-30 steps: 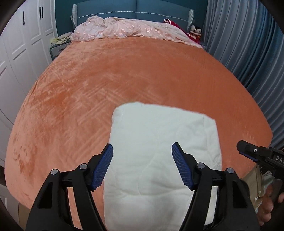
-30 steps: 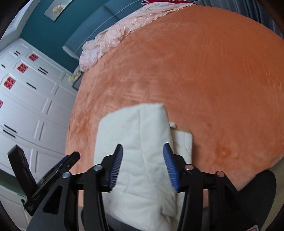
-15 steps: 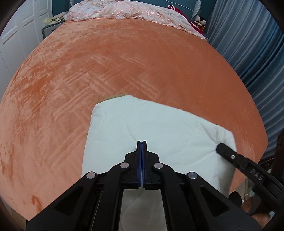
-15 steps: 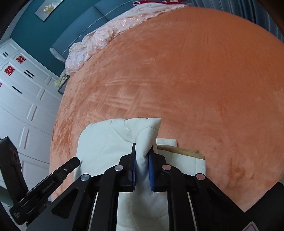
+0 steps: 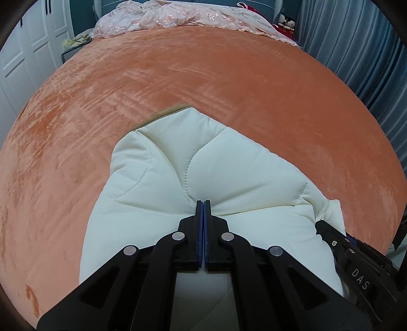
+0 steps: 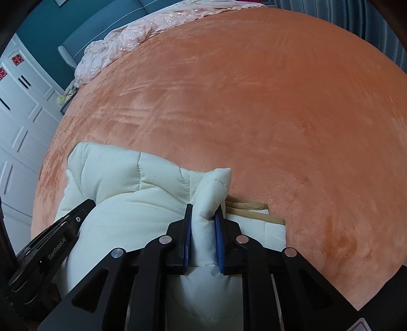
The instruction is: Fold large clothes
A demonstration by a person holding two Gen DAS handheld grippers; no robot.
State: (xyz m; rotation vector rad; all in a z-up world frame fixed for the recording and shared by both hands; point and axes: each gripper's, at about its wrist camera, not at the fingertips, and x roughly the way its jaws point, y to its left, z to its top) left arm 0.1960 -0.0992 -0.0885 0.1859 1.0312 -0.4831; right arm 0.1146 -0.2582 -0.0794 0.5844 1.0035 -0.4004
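Observation:
A cream quilted padded garment (image 5: 229,173) lies folded on the near part of an orange bed cover (image 5: 203,76). My left gripper (image 5: 203,203) is shut, pads together, with its tips pushed down into the garment so that the padding bulges around them. My right gripper (image 6: 203,211) grips a thick upright fold of the same garment (image 6: 122,178) between its blue pads; its jaws are opening slightly while the fold stays pinched. Tan lining edges (image 6: 254,211) show just right of that fold. Each gripper's tip appears in the other's view: right gripper (image 5: 328,229), left gripper (image 6: 86,206).
The orange bed cover (image 6: 279,101) stretches far beyond the garment. A crumpled pink quilt (image 5: 178,15) lies at the headboard end. White wardrobe doors (image 5: 25,51) stand along the left, and grey-blue curtains (image 5: 368,51) hang on the right.
Both grippers have closed and sunk onto the garment. The left shut with nothing in it, then pressed in; the right shut on a raised fold. The padding now bulges around both.

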